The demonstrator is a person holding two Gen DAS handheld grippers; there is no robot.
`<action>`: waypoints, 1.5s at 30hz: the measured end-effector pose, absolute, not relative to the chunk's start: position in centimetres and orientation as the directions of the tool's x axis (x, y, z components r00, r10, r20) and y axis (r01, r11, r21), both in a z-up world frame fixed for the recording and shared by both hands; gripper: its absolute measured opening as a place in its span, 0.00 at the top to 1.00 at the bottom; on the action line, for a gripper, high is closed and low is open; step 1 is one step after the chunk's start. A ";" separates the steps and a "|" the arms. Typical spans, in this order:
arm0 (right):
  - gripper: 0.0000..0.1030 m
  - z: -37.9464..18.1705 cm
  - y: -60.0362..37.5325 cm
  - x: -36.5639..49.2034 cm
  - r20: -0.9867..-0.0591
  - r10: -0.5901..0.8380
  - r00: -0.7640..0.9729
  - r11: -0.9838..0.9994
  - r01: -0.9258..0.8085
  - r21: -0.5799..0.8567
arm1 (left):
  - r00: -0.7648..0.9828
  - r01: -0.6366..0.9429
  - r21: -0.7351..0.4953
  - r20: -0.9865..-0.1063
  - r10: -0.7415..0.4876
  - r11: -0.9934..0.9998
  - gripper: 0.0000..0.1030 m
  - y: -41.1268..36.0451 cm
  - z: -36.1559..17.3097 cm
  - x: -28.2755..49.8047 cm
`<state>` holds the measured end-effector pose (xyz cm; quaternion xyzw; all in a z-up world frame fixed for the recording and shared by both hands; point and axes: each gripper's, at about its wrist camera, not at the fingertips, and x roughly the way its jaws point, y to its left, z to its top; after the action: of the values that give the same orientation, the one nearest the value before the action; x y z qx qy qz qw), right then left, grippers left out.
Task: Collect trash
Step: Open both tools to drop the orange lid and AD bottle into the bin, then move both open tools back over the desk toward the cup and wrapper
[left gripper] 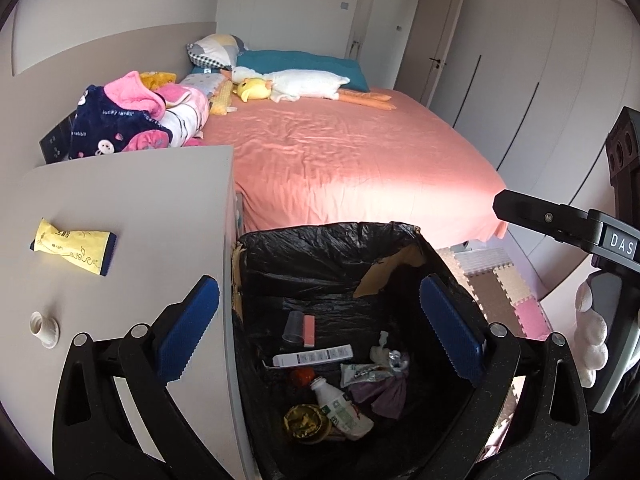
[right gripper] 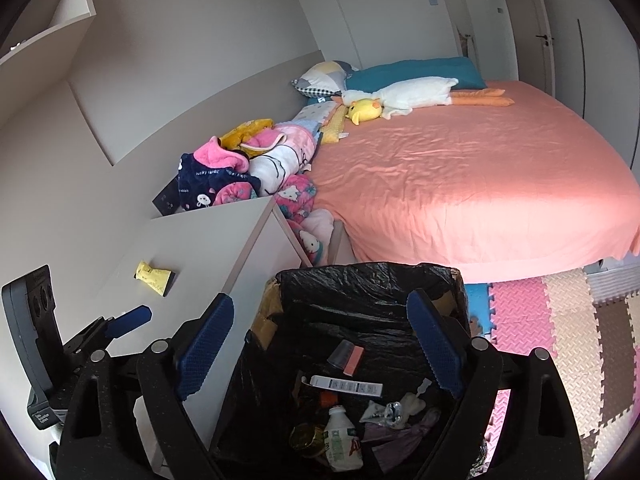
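Hovering above the bagged trash bin (left gripper: 320,236), the left gripper (left gripper: 320,328) and right gripper (right gripper: 320,344) spread empty fingers; a yellow wrapper (left gripper: 74,246) lies mid-table (left gripper: 140,200).

Two wrist views, both close above the lined bin (left gripper: 336,248), angled down toward the bed (right gripper: 480,184).

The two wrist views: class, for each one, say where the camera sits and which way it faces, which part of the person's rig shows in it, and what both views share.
Left wrist view: sits on the left gripper, angled down over the bin towards the bed; its open blue fingers and the right gripper show.
Right wrist view: sits on the right gripper, facing likewise; its open fingers and the left gripper show.
Shared: bin, milk bottle, yellow wrapper on the cabinet, bed.
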<state>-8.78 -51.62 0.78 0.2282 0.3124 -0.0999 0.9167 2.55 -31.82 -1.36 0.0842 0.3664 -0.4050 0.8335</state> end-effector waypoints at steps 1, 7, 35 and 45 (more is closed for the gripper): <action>0.14 0.8 -51.5 -8.7 -0.619 -0.038 0.785 0.877 0.323 0.356 | 0.408 0.734 -0.151 -0.680 -0.609 0.662 0.06 -31.7 -1.4 2.6; 0.14 0.4 -50.5 -7.7 -0.624 -0.021 0.781 0.883 0.308 0.355 | 0.441 0.703 -0.158 -0.667 -0.600 0.693 0.06 -30.5 -1.4 3.2; 0.14 -0.5 -41.3 -0.3 -0.621 0.133 0.773 0.942 0.097 0.322 | 0.556 0.576 -0.094 -0.683 -0.473 0.812 0.06 -21.4 -2.7 6.6; 0.14 -1.4 -38.2 3.1 -0.633 0.203 0.747 0.948 0.010 0.317 | 0.575 0.463 -0.123 -0.711 -0.404 0.877 0.07 -17.9 -4.0 9.1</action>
<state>3.06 -38.25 -1.36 0.1517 0.3521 0.0524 0.9221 9.13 -17.86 -4.04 0.0381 0.3905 -0.2446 0.8867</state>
